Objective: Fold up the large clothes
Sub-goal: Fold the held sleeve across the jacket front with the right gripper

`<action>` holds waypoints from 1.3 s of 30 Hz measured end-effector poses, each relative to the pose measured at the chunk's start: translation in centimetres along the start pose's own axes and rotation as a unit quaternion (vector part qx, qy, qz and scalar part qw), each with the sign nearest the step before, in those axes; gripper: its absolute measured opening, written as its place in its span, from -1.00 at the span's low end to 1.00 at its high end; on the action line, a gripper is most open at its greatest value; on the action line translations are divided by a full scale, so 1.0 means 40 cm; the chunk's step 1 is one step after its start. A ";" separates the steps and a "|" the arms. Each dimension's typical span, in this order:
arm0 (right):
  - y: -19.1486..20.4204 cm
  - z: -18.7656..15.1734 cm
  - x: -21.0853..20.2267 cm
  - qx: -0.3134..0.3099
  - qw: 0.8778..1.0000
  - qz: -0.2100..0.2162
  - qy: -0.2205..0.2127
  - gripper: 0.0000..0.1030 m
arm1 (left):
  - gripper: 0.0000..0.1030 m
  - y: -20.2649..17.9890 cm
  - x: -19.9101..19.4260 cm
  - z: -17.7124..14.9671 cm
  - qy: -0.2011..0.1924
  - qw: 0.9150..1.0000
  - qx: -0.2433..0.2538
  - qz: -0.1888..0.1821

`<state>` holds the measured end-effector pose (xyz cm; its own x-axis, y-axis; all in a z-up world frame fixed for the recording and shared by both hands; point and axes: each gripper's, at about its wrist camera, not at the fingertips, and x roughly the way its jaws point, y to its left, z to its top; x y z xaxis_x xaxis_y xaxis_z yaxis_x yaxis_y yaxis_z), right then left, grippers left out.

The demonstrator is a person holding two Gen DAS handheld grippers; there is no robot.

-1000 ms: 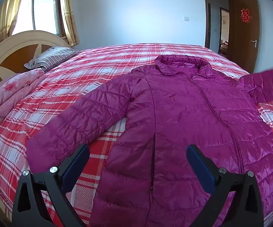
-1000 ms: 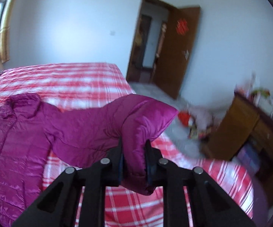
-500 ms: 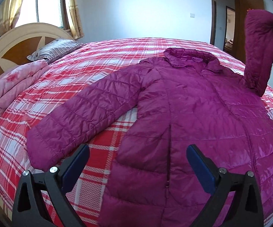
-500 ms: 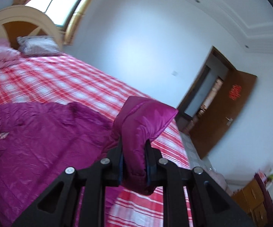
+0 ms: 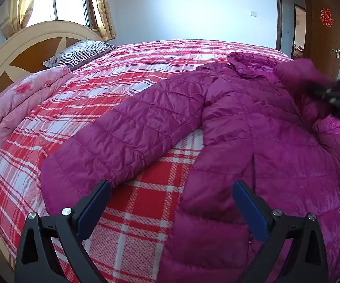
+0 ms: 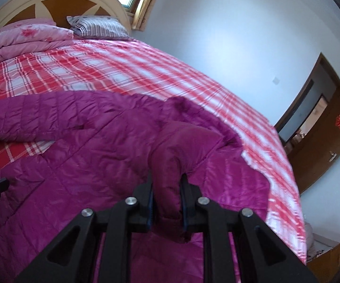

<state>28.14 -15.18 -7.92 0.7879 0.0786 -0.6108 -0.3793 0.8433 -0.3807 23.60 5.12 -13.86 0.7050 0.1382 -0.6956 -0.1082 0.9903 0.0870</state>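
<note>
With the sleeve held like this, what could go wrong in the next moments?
1. The right tongs pinch only the cuff of the padded sleeve; the glossy fabric may slip out.
2. The left tongs hang open, so nothing pins the purple jacket to the bed; pulling may shift it.

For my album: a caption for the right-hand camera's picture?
Right gripper pinches a purple jacket sleeve end above the jacket's body.

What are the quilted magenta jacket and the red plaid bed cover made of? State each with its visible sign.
Quilted magenta jacket: likely thin synthetic shell, nylon or polyester, with puffy filling; it has a sheen and stitched, padded rows.
Red plaid bed cover: seemingly woven cotton or a blend; matte, with a printed or woven check, lying flat.
</note>
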 end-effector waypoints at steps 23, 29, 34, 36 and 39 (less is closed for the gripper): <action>-0.282 -0.068 -0.026 0.189 0.979 0.040 -0.058 0.57 | 0.98 -0.179 -0.039 0.262 -0.108 0.993 0.032 -0.017; -0.429 -0.154 0.166 0.253 0.967 0.029 0.016 0.38 | 0.98 -0.350 0.083 0.256 -0.103 0.986 0.131 0.015; -0.482 -0.259 0.262 0.299 0.950 0.019 0.091 0.23 | 0.98 -0.360 0.199 0.232 -0.049 0.989 0.137 0.035; -0.495 -0.269 0.248 0.302 0.949 0.011 0.087 0.23 | 0.98 -0.345 0.185 0.234 -0.050 0.991 0.126 0.025; -0.511 -0.263 0.211 0.305 0.949 0.019 0.078 0.37 | 0.98 -0.336 0.147 0.250 -0.058 0.991 0.116 0.019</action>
<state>37.42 -37.35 -12.59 0.6802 0.0763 -0.7290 -0.0181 0.9960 0.0874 36.19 -7.22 -11.99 0.7805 0.1621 -0.6037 0.0188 0.9593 0.2819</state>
